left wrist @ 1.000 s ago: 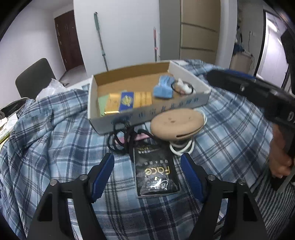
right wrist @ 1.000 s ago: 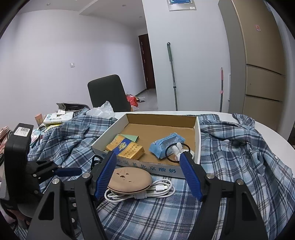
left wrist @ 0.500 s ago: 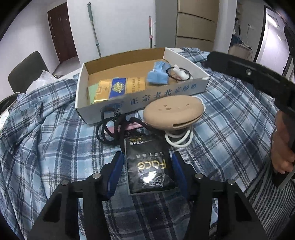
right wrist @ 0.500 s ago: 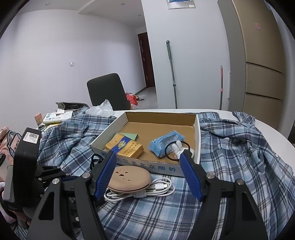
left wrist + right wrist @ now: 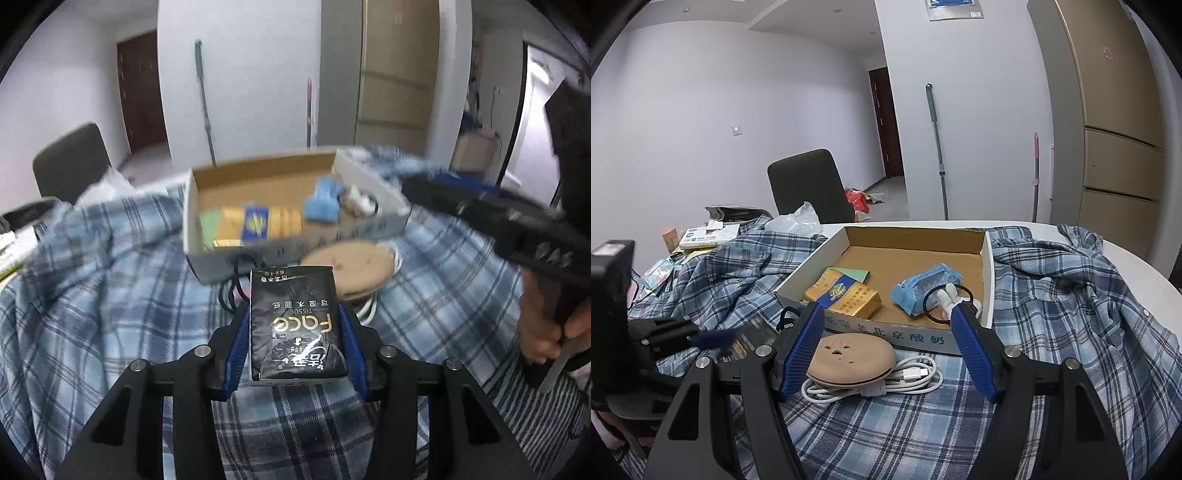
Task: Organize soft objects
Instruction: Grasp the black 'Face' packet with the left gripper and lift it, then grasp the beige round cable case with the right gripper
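The left hand-held gripper [image 5: 293, 341] is closing on the black tissue pack [image 5: 295, 325] in front of the cardboard box [image 5: 280, 236]; this soft pack can slip out if squeezed weakly.

The left tool [image 5: 295, 343] is closing its jaws on a black tissue pack [image 5: 295, 325] between its blue pads. Beyond the tool's tips sits a cardboard box [image 5: 295, 240], with a tan pouch [image 5: 351, 266] just beside it.
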Demonstrator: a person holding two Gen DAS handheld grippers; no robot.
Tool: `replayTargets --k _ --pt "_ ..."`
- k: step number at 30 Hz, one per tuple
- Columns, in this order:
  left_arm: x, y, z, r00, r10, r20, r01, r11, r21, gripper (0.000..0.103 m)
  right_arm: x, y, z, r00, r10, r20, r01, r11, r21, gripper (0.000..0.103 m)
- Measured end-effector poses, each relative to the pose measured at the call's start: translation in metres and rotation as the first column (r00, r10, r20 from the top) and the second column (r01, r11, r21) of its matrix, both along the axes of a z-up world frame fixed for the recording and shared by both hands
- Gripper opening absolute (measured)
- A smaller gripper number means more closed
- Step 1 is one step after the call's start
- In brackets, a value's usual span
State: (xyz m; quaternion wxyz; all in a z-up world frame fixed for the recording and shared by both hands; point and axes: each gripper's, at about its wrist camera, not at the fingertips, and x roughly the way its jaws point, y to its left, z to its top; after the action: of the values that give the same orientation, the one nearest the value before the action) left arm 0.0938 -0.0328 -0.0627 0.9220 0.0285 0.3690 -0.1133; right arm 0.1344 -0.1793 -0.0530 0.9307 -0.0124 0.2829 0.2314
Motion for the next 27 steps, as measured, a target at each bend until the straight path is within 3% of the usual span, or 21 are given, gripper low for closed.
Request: replayTargets --k 2,5,7,12,15,19,27 --pt "-0.005 0.002 0.006 0.999 0.011 0.041 -0.011 1.000 -0.004 0.049 0.000 0.001 0.000 1.000 0.021 -0.004 -0.021 1.000 0.004 0.070" --pt "-0.008 0.007 0.011 0.997 0.019 0.069 -0.017 0.999 -0.031 0.049 0.005 0.007 -0.003 0.995 0.081 -0.063 -0.080 0.997 0.010 0.082" --pt "-0.009 0.016 0.017 0.995 0.034 0.093 -0.028 0.997 -0.070 0.049 0.007 0.011 -0.005 0.991 0.093 -0.095 -0.093 0.996 0.005 0.083" --pt "-0.011 0.037 0.030 0.978 0.107 0.180 -0.079 0.984 -0.158 0.049 0.016 0.033 -0.016 0.966 0.170 -0.197 -0.187 0.980 -0.070 0.090" --pt "-0.013 0.045 0.037 0.962 0.151 0.226 -0.117 0.981 -0.158 0.049 0.026 0.042 -0.028 0.947 0.189 -0.258 -0.224 0.968 -0.113 0.091" --pt "-0.012 0.051 0.036 0.961 0.174 0.215 -0.139 0.976 -0.170 0.049 0.045 0.044 -0.043 0.928 0.163 -0.335 -0.204 0.975 -0.089 0.091" --pt "-0.015 0.045 0.034 0.965 0.154 0.214 -0.125 0.981 -0.147 0.049 0.058 0.055 -0.057 0.912 0.200 -0.358 -0.249 0.964 -0.096 0.091"
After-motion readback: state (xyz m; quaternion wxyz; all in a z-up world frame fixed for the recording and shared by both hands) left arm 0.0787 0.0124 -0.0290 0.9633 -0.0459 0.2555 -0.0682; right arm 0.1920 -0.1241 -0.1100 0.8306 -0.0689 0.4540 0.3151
